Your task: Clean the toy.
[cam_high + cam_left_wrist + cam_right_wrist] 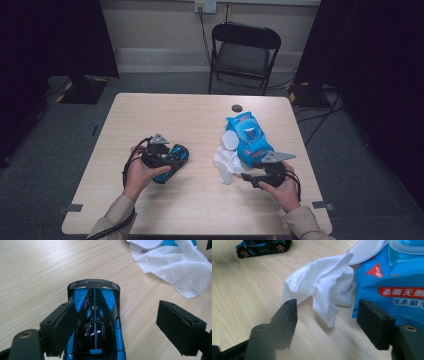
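A wipe (pixel 223 162) already lies loose just beside the blue wipe pack (pixel 248 138) at the centre right of the high view, pack lid flipped open, so the pulling-out looks done; wiping the toy car (pixel 172 162) at centre left seems not yet begun. The left claw (pixel 113 331) stands wide around the car, one pad against its side, the other well clear. The right claw (pixel 329 326) gapes empty just short of the wipe on the tabletop (pixel 195 120). The car is glossy black and blue.
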The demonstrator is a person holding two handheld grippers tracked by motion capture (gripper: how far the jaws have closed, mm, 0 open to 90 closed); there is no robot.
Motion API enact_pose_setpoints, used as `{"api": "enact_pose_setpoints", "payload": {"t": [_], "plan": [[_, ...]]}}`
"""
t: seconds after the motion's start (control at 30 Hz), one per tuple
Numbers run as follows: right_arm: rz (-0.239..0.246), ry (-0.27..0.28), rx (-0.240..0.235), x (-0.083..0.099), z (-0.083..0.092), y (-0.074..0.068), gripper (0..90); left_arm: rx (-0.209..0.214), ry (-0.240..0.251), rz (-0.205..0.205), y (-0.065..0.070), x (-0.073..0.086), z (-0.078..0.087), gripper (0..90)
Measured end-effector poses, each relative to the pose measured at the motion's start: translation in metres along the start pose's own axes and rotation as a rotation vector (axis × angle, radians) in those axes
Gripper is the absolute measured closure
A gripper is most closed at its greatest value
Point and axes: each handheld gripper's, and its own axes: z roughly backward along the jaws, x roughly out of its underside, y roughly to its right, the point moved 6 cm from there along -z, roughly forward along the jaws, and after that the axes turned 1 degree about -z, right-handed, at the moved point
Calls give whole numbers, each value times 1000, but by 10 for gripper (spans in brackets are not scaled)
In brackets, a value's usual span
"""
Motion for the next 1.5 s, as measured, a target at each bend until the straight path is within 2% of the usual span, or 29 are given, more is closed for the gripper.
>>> {"api": "enact_pose_setpoints", "payload": {"t": [0.23, 0.4, 0.5, 0.8, 1.0, 1.03, 1.07, 1.23, 1.5], "plan": [[-5, -20, 16, 7, 5, 3, 245, 16, 9, -19, 5, 7, 9, 159], [-6, -21, 31, 10, 10, 6, 216, 11, 11, -29, 4, 11, 14, 159], [-6, -21, 34, 11, 13, 7, 202, 15, 16, -21, 4, 14, 17, 159], [-21, -19, 38, 18, 20, 13, 155, 12, 24, -31, -1, 28, 34, 160], [-25, -31, 58, 24, 26, 19, 151, 18, 29, -18, -3, 36, 42, 159], [-25, -38, 62, 25, 26, 20, 151, 29, 35, 5, -5, 40, 44, 159], [-21, -40, 65, 26, 27, 21, 151, 30, 34, 9, -6, 41, 45, 159], [-22, -46, 76, 30, 31, 24, 151, 12, 32, 20, -12, 52, 50, 159], [-12, -66, 90, 40, 36, 28, 150, -8, 13, 6, -18, 73, 60, 159]]}}
